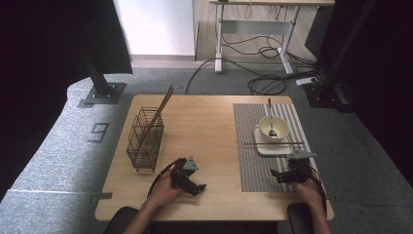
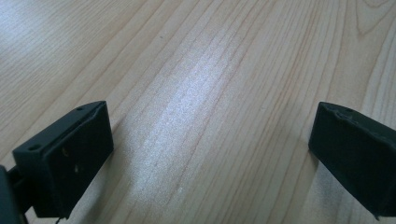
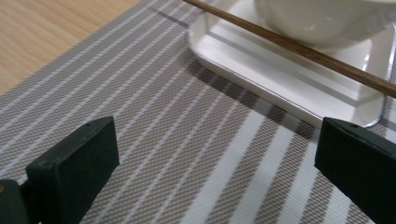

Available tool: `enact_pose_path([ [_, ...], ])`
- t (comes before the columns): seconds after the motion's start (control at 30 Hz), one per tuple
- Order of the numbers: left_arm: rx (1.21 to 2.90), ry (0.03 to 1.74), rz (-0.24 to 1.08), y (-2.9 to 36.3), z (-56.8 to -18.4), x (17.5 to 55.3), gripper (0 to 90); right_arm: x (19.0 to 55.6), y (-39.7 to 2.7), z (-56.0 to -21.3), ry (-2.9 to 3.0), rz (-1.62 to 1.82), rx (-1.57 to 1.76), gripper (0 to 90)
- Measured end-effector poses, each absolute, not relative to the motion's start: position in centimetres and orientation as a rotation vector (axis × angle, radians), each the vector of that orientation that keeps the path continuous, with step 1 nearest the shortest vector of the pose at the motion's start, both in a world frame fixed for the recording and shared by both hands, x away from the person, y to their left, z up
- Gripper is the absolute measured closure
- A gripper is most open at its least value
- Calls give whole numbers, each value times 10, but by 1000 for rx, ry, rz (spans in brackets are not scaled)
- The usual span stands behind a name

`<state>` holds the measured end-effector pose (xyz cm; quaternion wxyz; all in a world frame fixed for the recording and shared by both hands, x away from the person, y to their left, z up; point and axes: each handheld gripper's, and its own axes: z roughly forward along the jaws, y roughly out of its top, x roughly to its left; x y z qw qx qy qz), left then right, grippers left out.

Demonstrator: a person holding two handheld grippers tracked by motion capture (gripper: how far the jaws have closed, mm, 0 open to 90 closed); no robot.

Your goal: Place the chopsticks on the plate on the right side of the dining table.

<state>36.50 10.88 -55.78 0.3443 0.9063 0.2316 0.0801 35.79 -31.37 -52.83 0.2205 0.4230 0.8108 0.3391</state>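
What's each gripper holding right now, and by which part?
Nothing. The left gripper is open over bare table; the right gripper is open over the striped placemat, short of the chopstick.

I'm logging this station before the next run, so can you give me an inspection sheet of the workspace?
Surface: wooden table, bare wood under the left gripper; striped placemat on its right half.
Job's things: chopstick lying across the white tray; bowl on the tray with a spoon in it.
Clutter: wire basket at the table's left, with one chopstick leaning in it.
Grippers: left gripper open over bare wood; right gripper open over the placemat, just short of the tray.
Cables: a cable trails from each gripper; loose cables on the floor beyond the table.
Surroundings: grey carpet, black frame posts, a desk behind.
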Motion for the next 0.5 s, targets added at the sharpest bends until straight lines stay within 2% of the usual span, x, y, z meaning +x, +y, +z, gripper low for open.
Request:
enact_pose_path([
  [0.5, 2353, 611, 211, 111, -558, 360, 0, 347, -288, -481, 2287, 1086, 1092, 0],
])
